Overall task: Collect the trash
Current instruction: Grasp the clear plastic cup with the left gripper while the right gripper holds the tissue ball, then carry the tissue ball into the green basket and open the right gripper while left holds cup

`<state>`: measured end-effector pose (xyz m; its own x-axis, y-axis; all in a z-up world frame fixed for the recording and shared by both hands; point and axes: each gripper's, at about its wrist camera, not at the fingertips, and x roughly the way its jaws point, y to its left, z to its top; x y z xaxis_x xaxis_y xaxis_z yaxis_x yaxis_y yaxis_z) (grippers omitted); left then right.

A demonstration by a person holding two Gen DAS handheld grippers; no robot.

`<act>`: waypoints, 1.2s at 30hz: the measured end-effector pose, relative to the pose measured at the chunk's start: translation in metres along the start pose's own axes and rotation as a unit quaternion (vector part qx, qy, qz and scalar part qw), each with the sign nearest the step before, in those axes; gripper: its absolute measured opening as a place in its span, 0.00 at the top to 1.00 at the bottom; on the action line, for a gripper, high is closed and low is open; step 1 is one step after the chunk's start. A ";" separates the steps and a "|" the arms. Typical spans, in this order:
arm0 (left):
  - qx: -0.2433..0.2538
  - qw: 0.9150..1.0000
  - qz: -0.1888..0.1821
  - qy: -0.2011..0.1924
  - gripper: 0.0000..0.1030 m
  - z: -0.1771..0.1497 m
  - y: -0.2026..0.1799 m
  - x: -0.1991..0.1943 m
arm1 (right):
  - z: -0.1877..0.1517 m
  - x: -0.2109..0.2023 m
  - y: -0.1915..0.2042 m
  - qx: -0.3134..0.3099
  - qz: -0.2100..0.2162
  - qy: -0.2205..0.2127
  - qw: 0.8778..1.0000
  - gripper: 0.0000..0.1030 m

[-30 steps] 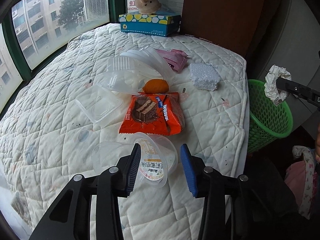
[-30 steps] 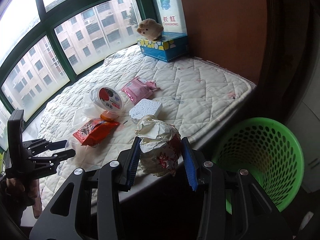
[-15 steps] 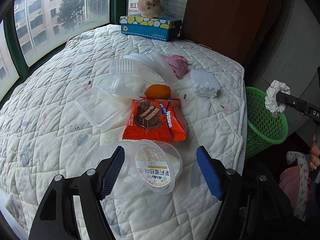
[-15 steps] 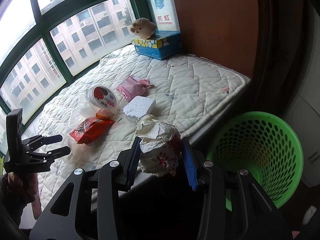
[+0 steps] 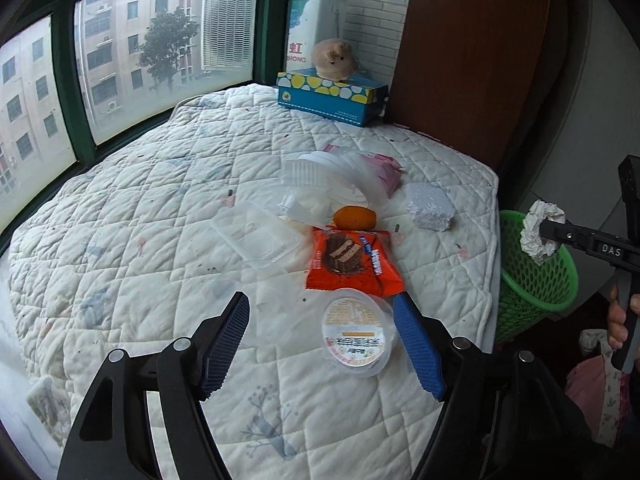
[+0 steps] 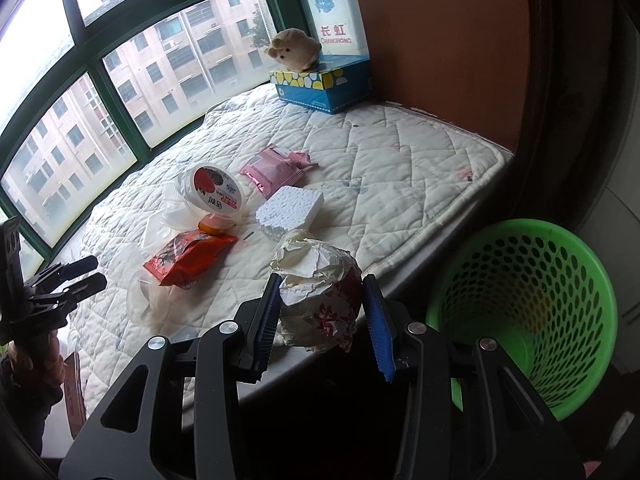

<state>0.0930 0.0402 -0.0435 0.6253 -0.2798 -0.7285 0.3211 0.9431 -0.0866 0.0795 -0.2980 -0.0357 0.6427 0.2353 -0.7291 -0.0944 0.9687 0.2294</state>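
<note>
Across the white quilted mattress (image 5: 152, 208), which serves as the reference surface, the remaining litter lies in a loose line running from the near edge toward the blue and yellow tissue box (image 5: 332, 98) at the far corner. Beyond the mattress's right edge, on the floor, stands the green perforated plastic bin (image 6: 532, 308), mouth upward, placed to receive drops from that side. At mid-mattress sits a stack of clear plastic clamshell containers (image 5: 320, 184); nearer lies the orange foil snack wrapper (image 5: 352, 262), flat, its long axis running toward the tissue box. Just nearer again is the round clear plastic cup with a printed lid (image 5: 357, 330), tipped so the lid faces upward. The left gripper (image 5: 322, 340) has just been opening; its jaws stand wide apart around the cup, the right pad close to the rim, with no pad pressing, so the cup rests on the mattress. The right gripper (image 6: 324, 316) is clamped on a crumpled white paper ball with red print (image 6: 318, 284), held off the mattress edge short of the bin, probably ready for release.
</note>
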 end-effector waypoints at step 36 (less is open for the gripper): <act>-0.021 0.999 0.027 -0.002 0.43 0.042 0.027 -0.038 | -0.019 -0.019 -0.094 0.065 -0.097 0.000 0.993 0.58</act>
<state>0.1078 0.0683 0.0108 0.6431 -0.2291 -0.7307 0.2575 0.9633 -0.0755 0.0619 -0.3916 -0.0554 0.6395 0.0456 -0.7674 0.1303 0.9774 0.1667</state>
